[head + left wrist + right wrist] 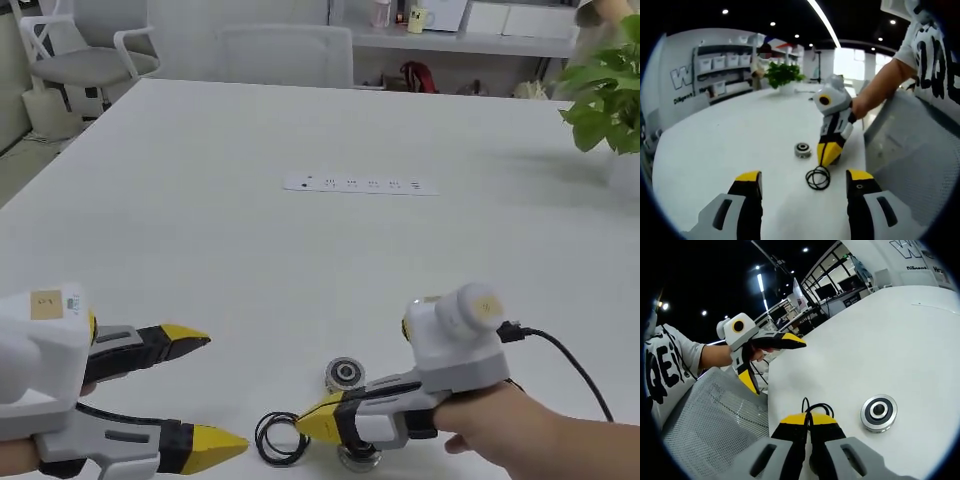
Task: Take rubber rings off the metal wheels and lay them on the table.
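– Left gripper [222, 390] sits closest, low at the near edge, with its jaws spread wide and nothing between them. How far along are we?

– Partway, I'd say. A small tangle of black rubber rings [280, 438] already lies on the white surface [300, 250], between the two grippers. How many loops are in it I can't tell.

– And the right gripper [305, 425]?

– Its jaws are pressed together at the edge of that tangle. In the right gripper view a black strand runs up from between the tips, so it looks to be pinching a ring that hasn't been let go yet.

– What about the wheels?

– One metal wheel [345, 374] lies flat just beyond the rings. Its outer rim looks like bare metal. There's a dark band on its face, but I can't tell whether that's rubber. A second wheel [358, 458] sits under the right gripper, mostly hidden.

– So what's left?

– Probably releasing that ring, then checking the hidden wheel.
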Available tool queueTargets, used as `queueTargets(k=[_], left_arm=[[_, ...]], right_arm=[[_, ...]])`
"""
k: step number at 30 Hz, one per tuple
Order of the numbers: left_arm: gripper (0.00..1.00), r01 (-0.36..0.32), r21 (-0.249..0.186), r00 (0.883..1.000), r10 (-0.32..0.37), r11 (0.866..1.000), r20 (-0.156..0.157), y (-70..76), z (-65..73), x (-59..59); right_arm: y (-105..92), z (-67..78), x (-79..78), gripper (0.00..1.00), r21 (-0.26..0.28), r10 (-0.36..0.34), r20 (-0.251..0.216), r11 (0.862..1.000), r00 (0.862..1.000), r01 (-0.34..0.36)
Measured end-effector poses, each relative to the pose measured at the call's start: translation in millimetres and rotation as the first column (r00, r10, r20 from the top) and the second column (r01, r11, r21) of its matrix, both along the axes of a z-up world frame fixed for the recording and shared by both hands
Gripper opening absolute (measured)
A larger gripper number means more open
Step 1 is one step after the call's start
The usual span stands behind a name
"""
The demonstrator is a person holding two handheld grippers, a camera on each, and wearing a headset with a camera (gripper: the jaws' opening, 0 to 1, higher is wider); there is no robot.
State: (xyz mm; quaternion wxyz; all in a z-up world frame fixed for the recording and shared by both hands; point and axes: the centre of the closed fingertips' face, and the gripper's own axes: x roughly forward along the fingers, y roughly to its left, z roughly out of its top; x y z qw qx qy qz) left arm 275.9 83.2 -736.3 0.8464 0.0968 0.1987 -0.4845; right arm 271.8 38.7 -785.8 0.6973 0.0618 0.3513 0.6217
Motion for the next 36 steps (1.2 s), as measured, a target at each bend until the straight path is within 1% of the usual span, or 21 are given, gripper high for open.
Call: queueTargets(k=[1,3,6,8,10,14,18,20,27,30,36], left_arm=[[0.69,0.000,0.001,1.000,0.000,1.000,0.000,0.1,-0.3,0.2],[0.69,0.002,0.007,1.000,-0.002,1.000,0.001,0.8,-1.3,0.5],[0.69,0.000,0.007,1.000,0.000,1.000,-0.001,1.5,-1.6,0.8],[0.69,-0.001,0.006,1.000,0.001,1.000,-0.003,2.0,-1.6,1.1],[0.69,-0.002,0.007,1.000,0.002,1.000,0.000,2.6,-1.4,1.8],[0.68,-0.001,0.012,1.000,0.000,1.000,0.001,2.8,-2.2,2.1],[0.68,0.002,0.010,1.000,-0.002,1.000,-0.001,2.2,-2.6,1.4],[0.68,0.002,0.010,1.000,-0.002,1.000,-0.001,2.1,-2.4,1.6],[0.68,0.006,0.009,1.000,-0.006,1.000,0.000,1.2,-0.9,0.8],[0.69,0.006,0.006,1.000,-0.006,1.000,0.003,0.8,1.5,0.8],[0.69,0.009,0.003,1.000,-0.009,1.000,0.010,-0.8,5.4,1.2]], right_arm=[[0.3,0.0,-0.3,0.00,-0.001,0.003,0.001,1.000,1.000,-0.003],[-0.1,-1.3,1.9,0.00,-0.008,0.002,0.023,1.000,1.000,-0.002],[-0.7,-3.2,3.8,0.00,-0.018,0.001,0.038,1.000,0.999,-0.001],[-0.8,-3.3,3.8,0.01,-0.019,0.003,0.040,1.000,0.999,-0.003],[-1.0,-3.6,5.3,0.04,-0.023,0.002,0.056,1.000,0.998,-0.001],[-0.7,-4.9,3.7,0.08,-0.030,0.012,0.064,0.999,0.998,-0.011],[-0.9,-5.3,2.0,0.15,-0.040,0.026,0.087,0.999,0.996,-0.022],[-1.2,-4.8,1.8,0.16,-0.041,0.028,0.087,0.999,0.996,-0.024],[-4.1,4.6,3.3,0.25,-0.031,0.030,0.127,0.999,0.991,-0.026],[-6.4,9.8,5.6,0.27,-0.021,0.022,0.141,1.000,0.990,-0.019],[-11.6,19.5,11.3,0.35,-0.007,0.010,0.184,1.000,0.983,-0.009]])
